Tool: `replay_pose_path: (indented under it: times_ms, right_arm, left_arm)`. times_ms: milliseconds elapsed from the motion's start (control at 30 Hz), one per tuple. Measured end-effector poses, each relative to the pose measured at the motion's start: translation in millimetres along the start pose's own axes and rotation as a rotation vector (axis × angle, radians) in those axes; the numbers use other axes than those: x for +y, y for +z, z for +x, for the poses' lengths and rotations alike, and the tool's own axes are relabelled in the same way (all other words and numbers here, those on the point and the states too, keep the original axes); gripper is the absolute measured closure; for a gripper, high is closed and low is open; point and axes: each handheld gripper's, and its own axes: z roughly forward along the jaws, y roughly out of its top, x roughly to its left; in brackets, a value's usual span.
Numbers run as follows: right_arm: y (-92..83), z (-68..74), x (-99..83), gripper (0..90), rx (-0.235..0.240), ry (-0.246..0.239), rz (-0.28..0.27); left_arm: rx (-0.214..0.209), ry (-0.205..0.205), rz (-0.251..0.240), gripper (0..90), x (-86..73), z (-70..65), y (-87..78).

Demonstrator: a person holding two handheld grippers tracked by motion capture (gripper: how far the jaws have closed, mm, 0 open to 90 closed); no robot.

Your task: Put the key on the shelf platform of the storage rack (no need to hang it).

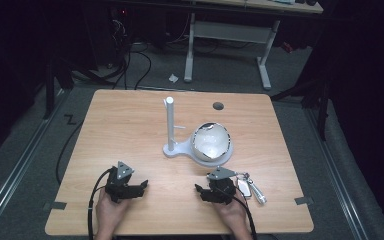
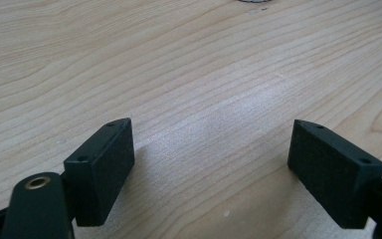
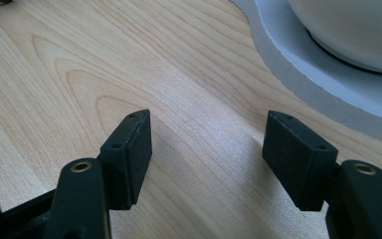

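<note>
- A white bowl (image 1: 211, 141) sits on the round end of a grey stand base (image 1: 180, 148), a little to the 3 o'clock side of the middle of the table (image 1: 130, 130); its inside looks shiny and patchy
- In the right gripper view the bowl (image 3: 358, 30) and the grey base (image 3: 318, 79) lie at 1 o'clock, beyond the jaws and not touching them
- From the narrow end of that base, at 9 o'clock of the bowl, a white post (image 1: 170, 122) rises upright
- At 12 o'clock of the bowl, near the far edge, the table has a small dark round hole (image 1: 218, 106)
- At 5 o'clock of the bowl, a small bunch of silvery metal items (image 1: 250, 187) lies on the table, just beside the right hand-held gripper; what they are is too small to tell
- The right hand-held gripper (image 1: 200, 191) rests low at 6 o'clock of the bowl, held in the person's right hand (image 1: 232, 212); its jaws are spread with only bare wood between them
- The left hand-held gripper (image 1: 141, 186) lies at 8 o'clock of the bowl, well apart from it, held in the left hand (image 1: 111, 212); its jaws are spread wide over bare wood, pinching nothing
- A black cable (image 1: 91, 200) trails from the left one toward the near edge
</note>
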Motion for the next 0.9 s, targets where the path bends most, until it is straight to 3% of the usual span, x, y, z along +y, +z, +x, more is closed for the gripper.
replay_pose_path:
  times_ms: [900]
  right_arm:
    - [0.1,-0.1,0.3,38.0,0.001,0.007,0.0]
  left_arm:
    - [0.009,-0.005,-0.003,19.1,0.7,0.5,0.7]
